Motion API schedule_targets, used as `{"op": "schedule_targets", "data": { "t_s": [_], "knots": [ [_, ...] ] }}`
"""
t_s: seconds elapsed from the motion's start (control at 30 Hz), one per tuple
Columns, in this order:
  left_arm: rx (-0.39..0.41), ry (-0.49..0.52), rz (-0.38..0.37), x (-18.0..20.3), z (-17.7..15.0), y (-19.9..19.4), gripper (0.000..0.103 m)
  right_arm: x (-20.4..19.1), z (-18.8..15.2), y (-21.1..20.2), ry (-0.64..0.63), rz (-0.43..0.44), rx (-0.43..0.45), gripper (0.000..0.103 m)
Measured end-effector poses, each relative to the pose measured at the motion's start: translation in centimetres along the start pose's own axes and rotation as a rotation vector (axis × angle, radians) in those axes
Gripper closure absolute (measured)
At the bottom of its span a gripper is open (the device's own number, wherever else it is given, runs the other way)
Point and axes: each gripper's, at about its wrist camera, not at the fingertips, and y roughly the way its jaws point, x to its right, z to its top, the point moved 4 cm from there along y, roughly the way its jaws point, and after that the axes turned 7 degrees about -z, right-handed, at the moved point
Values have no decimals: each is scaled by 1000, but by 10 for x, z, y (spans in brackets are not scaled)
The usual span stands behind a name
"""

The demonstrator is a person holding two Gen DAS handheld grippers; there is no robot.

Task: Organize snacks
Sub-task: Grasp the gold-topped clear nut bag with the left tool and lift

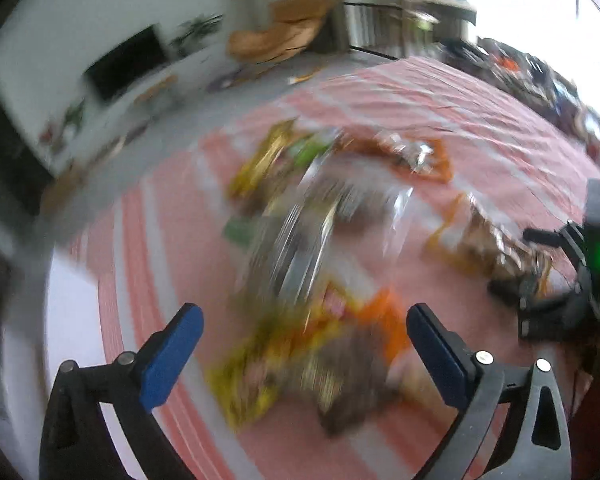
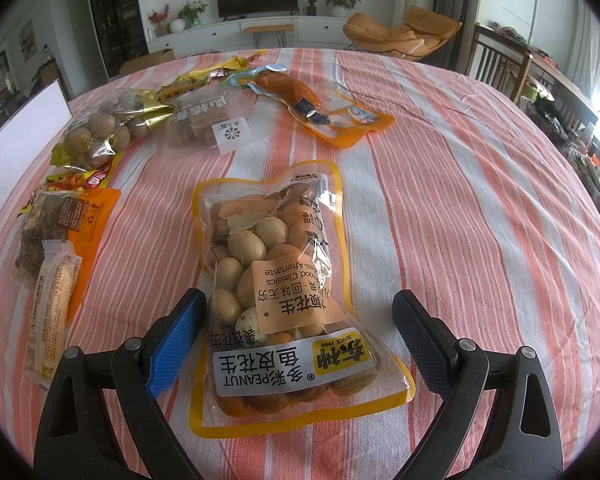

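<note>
Striped tablecloth [image 2: 460, 200]: peanut bag [image 2: 288, 300] between parted jaws.

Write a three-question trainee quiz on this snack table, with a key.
1. True or false: the right gripper is shut on the peanut bag.
2. Which packet lies farthest from the right gripper? A. peanut bag B. orange sausage packet C. pale wafer stick packet
3. Fill in: the striped tablecloth is orange and ____.

Key
1. False: the jaws stand open on either side of the bag, which lies flat on the cloth.
2. B.
3. White.

The left wrist view is too blurred to quiz on, though the left gripper shows open jaws there.
</note>
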Motion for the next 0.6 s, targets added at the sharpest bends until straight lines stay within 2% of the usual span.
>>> {"op": "schedule_targets", "data": {
  "t_s": [0.1, 0.23, 0.27, 0.3, 0.33, 0.43, 0.57, 0.6],
  "knots": [
    [-78, 23, 71, 3, 36, 43, 2, 0, 0, 0, 0, 0, 0, 7],
    [-224, -59, 131, -17, 35, 105, 5, 0, 0, 0, 0, 0, 0, 7],
    [-238, -77, 138, -19, 34, 113, 26, 0, 0, 0, 0, 1, 0, 7],
    [-247, -102, 153, -27, 29, 118, 34, 0, 0, 0, 0, 3, 0, 7],
    [-202, -143, 141, -35, 27, 112, 37, 0, 0, 0, 1, 3, 0, 7],
    [-147, -275, 63, -59, 12, 91, 43, 0, 0, -1, 1, 4, 0, 7],
    [-89, -372, 70, -82, -33, 45, 44, 0, 0, -1, 1, 4, 0, 7],
    [-82, -408, 75, -87, -54, 30, 44, 0, 0, -1, 1, 4, 0, 7]
  ]
}}
